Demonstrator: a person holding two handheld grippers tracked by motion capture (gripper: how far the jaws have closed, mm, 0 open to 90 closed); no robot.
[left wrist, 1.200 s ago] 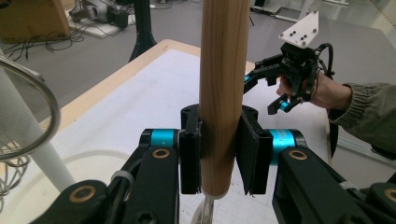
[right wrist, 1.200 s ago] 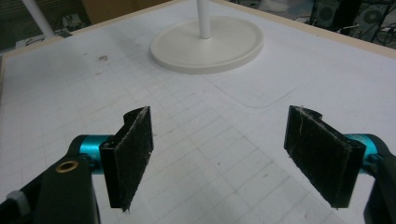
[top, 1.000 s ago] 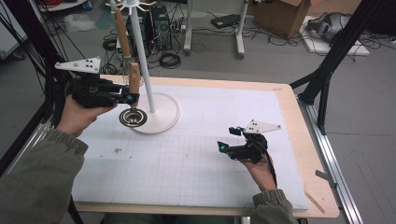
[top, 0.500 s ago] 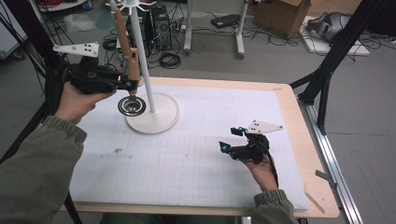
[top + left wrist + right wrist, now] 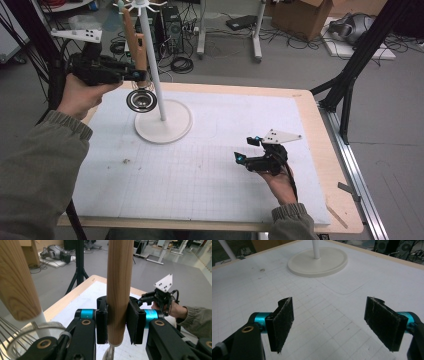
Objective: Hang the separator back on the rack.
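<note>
1. Where the left tongs (image 5: 117,322) meet it, the wooden handle (image 5: 119,287) stands upright between the two black pads, which press on it from both sides just above its lower end.
2. At the upper left of the high view, that same handle (image 5: 134,42) hangs beside the white pole (image 5: 151,55), with a round metal strainer head (image 5: 141,100) below it, raised off the table; whether the handle's top touches a hook on the pole I cannot tell from this angle.
3. At the upper left of the left gripper view, a second wooden handle (image 5: 16,280) fills the corner, and the wires of a whisk (image 5: 15,340) curve in at the lower left.
4. Left of the pole in the high view, the left tongs (image 5: 135,75) reach in level from the person's left hand (image 5: 82,95).
5. Below the strainer, the pole rises from a round white base (image 5: 170,127) on the white gridded mat (image 5: 210,175).
6. At the lower right of the high view, the right tongs (image 5: 247,150) rest low over the mat, well apart from the stand.
7. In the right gripper view, the right tongs (image 5: 329,325) stand wide apart with nothing between them, facing the base (image 5: 319,263).
8. Around the mat runs the wooden edge of the table (image 5: 330,150).
</note>
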